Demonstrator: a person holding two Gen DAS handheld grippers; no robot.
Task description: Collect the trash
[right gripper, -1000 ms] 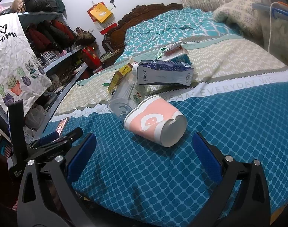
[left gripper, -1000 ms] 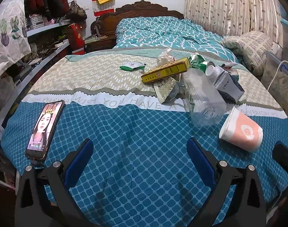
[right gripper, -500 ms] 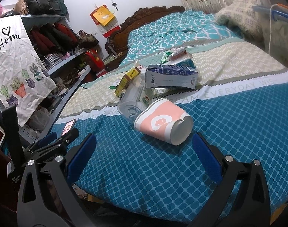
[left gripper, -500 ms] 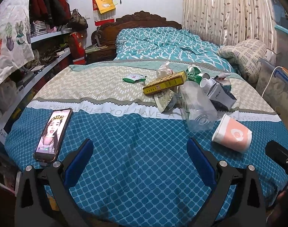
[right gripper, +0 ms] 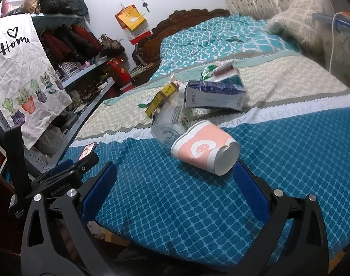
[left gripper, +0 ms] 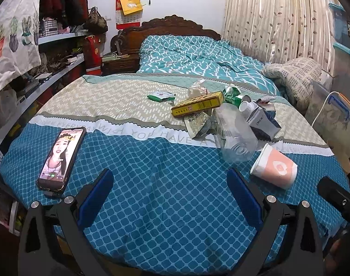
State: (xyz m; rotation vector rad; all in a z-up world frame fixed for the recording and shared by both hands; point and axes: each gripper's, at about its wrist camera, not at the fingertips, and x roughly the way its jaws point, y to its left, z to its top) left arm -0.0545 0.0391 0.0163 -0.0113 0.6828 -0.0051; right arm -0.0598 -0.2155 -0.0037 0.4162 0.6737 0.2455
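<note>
I see a lit phone (left gripper: pixel 61 154) lying flat just beyond my left gripper (left gripper: pixel 170 184)'s left finger; nothing lies between those spread, empty fingers but the quilted blue bedspread (left gripper: pixel 165 161); my right gripper (right gripper: pixel 175 179) is likewise released and empty. The pink paper cup (right gripper: pixel 203 147) lies on its side just past the right gripper's fingertips, rim toward me; behind it rests a clear ribbed plastic bottle (right gripper: pixel 169 120), a navy carton (right gripper: pixel 211 94) and a yellow box (left gripper: pixel 198 104).
</note>
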